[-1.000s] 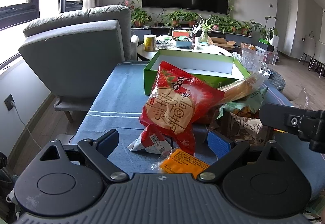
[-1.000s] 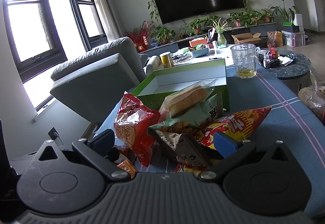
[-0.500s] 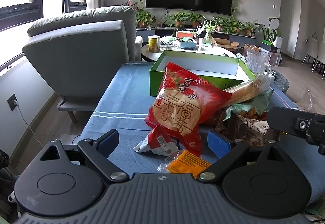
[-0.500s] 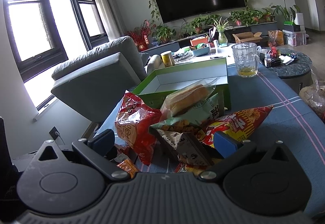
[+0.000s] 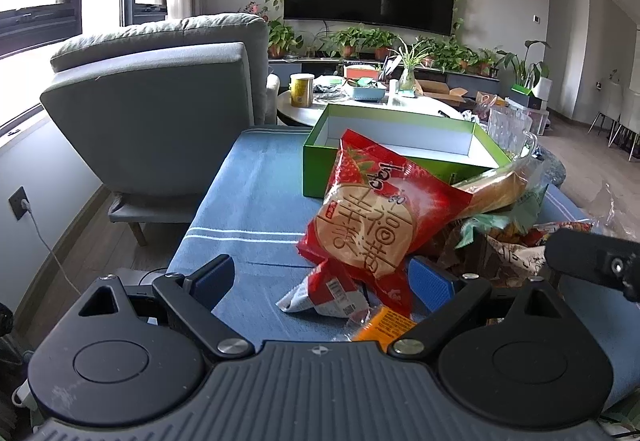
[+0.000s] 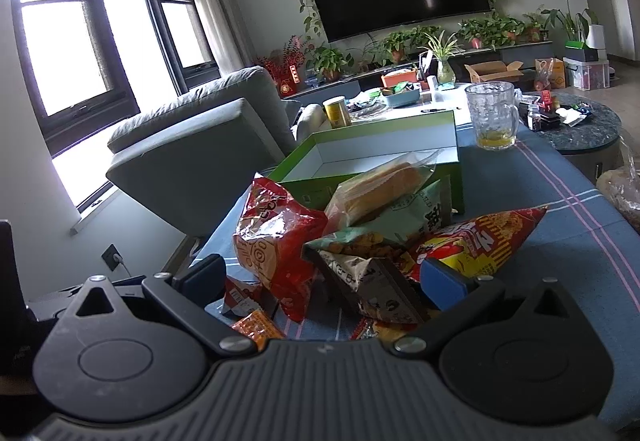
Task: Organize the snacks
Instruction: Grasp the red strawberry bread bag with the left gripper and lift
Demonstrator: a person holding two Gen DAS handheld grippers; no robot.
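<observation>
Snacks (image 6: 360, 237) lie heaped before my empty green box (image 6: 376, 149); my left gripper (image 5: 322, 281) and right gripper (image 6: 324, 277) are spread apart, holding nothing.

Snack pile (image 6: 360, 241) crowds counter's (image 5: 256, 201) near edge, directly ahead of both claws. Left side of counter bare up to far edge. Green box (image 5: 400, 145) open-topped, interior free, behind pile. Glass mug (image 6: 494, 117) at far right corner. Armchair (image 5: 160, 101) just beyond left edge.
</observation>
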